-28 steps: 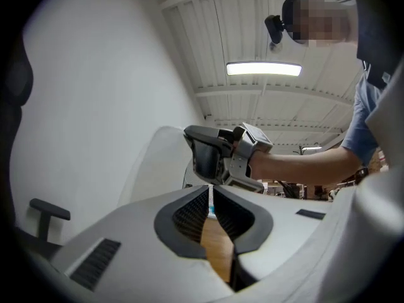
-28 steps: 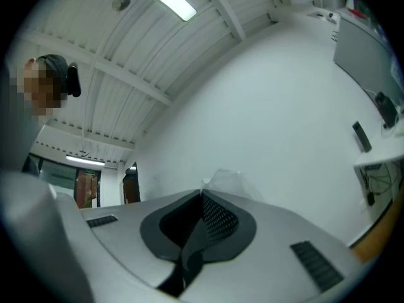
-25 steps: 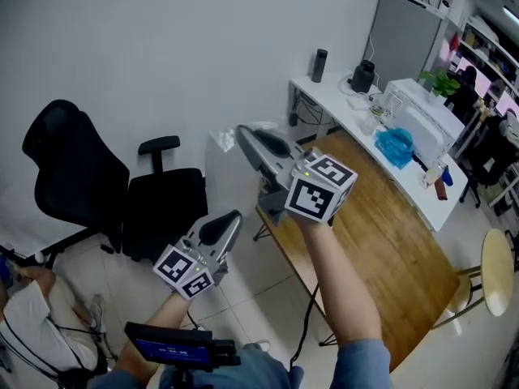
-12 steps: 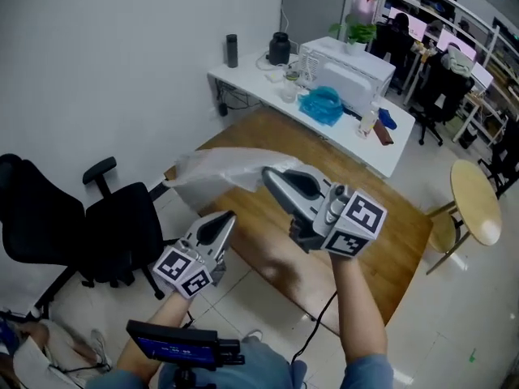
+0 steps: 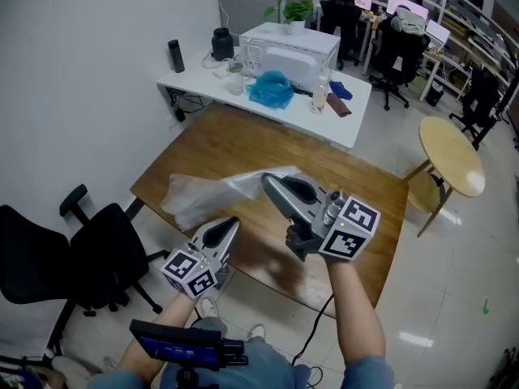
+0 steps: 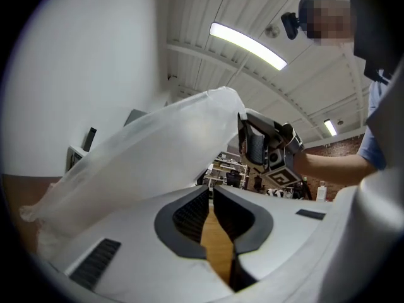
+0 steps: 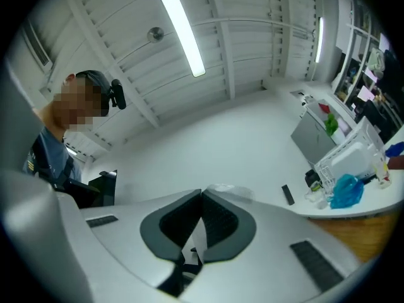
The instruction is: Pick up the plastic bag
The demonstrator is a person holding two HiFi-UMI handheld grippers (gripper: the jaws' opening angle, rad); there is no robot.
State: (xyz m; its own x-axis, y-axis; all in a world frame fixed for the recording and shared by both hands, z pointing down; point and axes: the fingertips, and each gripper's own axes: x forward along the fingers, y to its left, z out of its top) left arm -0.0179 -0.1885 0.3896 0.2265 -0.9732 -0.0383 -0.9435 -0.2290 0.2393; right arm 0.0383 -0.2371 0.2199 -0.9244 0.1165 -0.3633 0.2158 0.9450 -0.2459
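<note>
A clear, crumpled plastic bag [image 5: 212,196] hangs above the wooden table [image 5: 268,148], drooping left from the tip of my right gripper [image 5: 267,179]. That gripper is shut on the bag's upper edge. In the right gripper view the jaws [image 7: 202,195] are pressed together and a bit of film [image 7: 231,192] shows just past them. My left gripper [image 5: 235,222] sits lower left, near the table's front edge, shut with nothing in it. In the left gripper view the bag [image 6: 145,153] billows above the closed jaws [image 6: 211,192], with the right gripper [image 6: 255,145] holding its top.
A white desk [image 5: 195,87] at the back carries a white appliance [image 5: 292,47], a blue bag [image 5: 272,91], a dark bottle [image 5: 175,55] and small items. A black office chair [image 5: 73,258] stands left. A round wooden table [image 5: 450,148] stands right.
The head view has swung round so the wooden table now lies under both grippers. My right gripper still holds the bag, which now hangs lower and more spread out. The left gripper keeps its place.
</note>
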